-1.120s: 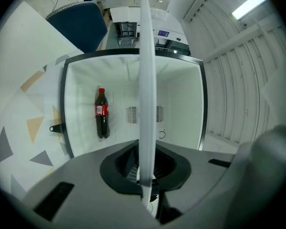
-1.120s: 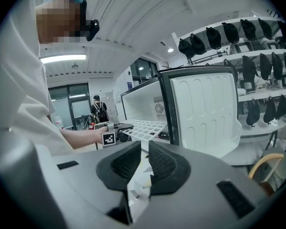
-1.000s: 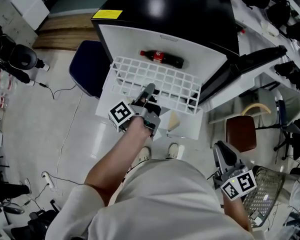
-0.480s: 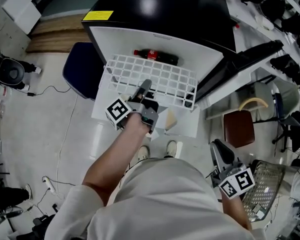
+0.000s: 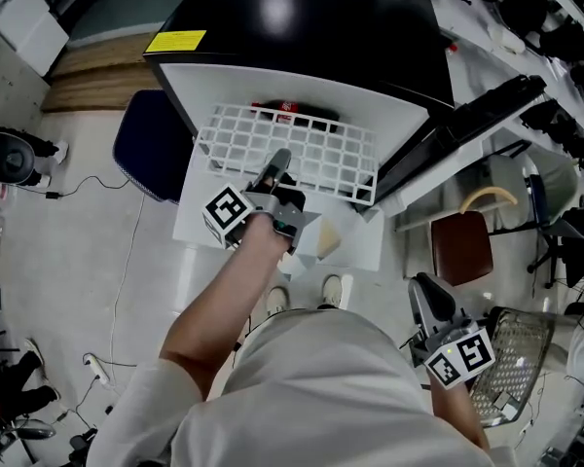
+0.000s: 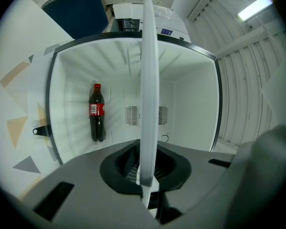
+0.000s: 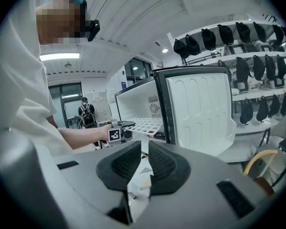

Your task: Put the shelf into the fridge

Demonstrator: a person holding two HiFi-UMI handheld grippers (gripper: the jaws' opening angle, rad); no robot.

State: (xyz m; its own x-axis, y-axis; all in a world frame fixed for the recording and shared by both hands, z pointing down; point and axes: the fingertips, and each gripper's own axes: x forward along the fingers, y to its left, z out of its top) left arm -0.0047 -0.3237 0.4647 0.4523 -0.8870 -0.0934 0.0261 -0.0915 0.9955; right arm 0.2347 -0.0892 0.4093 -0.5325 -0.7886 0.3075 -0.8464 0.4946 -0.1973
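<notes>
The white wire-grid shelf (image 5: 302,152) lies level at the mouth of the open fridge (image 5: 302,27), its far edge inside the cavity. My left gripper (image 5: 275,168) is shut on the shelf's near edge. In the left gripper view the shelf (image 6: 149,80) shows edge-on, running from the left gripper (image 6: 148,165) into the white fridge interior (image 6: 190,104). A cola bottle (image 6: 97,112) lies on the fridge floor, mostly covered by the shelf in the head view (image 5: 290,113). My right gripper (image 5: 426,302) hangs by my right side, shut (image 7: 142,168) and holding nothing.
The fridge door (image 5: 487,105) stands open to the right. A blue chair (image 5: 146,144) is left of the fridge, a brown stool (image 5: 464,251) and a wire basket (image 5: 514,363) are at the right. Cables (image 5: 112,178) lie on the floor. Racks of dark gear (image 7: 243,37) line the wall.
The left gripper has pushed the shelf farther into the fridge, so it now covers most of the bottle. The right gripper has stayed where it was.
</notes>
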